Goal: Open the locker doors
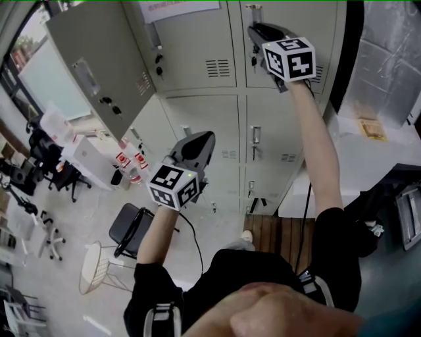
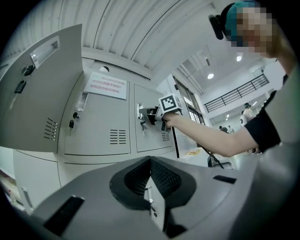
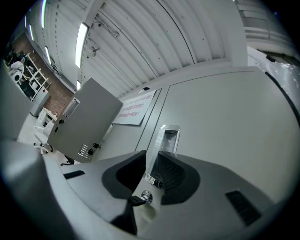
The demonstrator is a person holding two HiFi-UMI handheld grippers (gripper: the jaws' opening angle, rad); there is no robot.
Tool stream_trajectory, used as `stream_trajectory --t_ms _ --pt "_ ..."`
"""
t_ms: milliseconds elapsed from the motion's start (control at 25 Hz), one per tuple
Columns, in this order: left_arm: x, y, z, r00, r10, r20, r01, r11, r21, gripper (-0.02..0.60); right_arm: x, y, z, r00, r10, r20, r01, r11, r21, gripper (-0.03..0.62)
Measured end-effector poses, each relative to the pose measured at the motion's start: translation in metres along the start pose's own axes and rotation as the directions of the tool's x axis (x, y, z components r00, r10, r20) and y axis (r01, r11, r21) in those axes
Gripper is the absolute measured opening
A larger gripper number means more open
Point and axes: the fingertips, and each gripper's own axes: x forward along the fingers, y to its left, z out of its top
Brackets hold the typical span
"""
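I am looking down on a black chair (image 1: pixel 131 227), with a white wire chair (image 1: pixel 95 266) standing just beside it. Red-labelled bottles (image 1: pixel 129 160) are standing beyond them. To my right, a yellowish paper (image 1: pixel 373 128) is lying on a white table (image 1: pixel 368 164), and wooden slats (image 1: pixel 283 230) are lying below it.

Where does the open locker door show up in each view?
Head view: the open door is at upper left, swung outward.
Left gripper view: far left, running to the picture's edge.
Right gripper view: left of centre, left of the handle that the right gripper grips.
Shared landmark: the paper notice on the closed door next to it.
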Motion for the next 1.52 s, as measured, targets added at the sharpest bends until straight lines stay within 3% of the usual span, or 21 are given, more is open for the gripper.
stream_trajectory --t_ms 320,600,840,1200,1520 --pt "-0.010 0.002 0.000 0.999 0.023 0.025 -0.023 1.000 0.020 0.011 0.009 0.000 0.004 0.999 -0.036 -0.014 0.036 0.998 0.058 0.085" --pt "-0.005 0.003 0.001 0.999 0.035 0.022 -0.035 0.999 0.013 0.011 0.002 0.006 0.008 0.998 0.051 0.027 -0.054 0.986 0.159 0.125" --pt "0.008 0.006 0.008 0.999 0.044 0.021 -0.044 0.999 0.003 0.011 -0.018 0.016 0.017 0.990 0.122 0.065 -0.131 0.979 0.154 0.137" --pt "0.032 -0.024 0.012 1.000 -0.021 0.021 0.022 1.000 -0.012 0.011 -0.064 0.037 0.032 0.972 0.205 0.115 -0.221 0.964 0.151 0.156" --pt "0.054 -0.054 0.011 0.997 -0.071 0.022 0.072 0.997 -0.035 0.011 -0.120 0.046 0.047 0.971 0.213 0.109 -0.222 0.972 0.077 0.160"
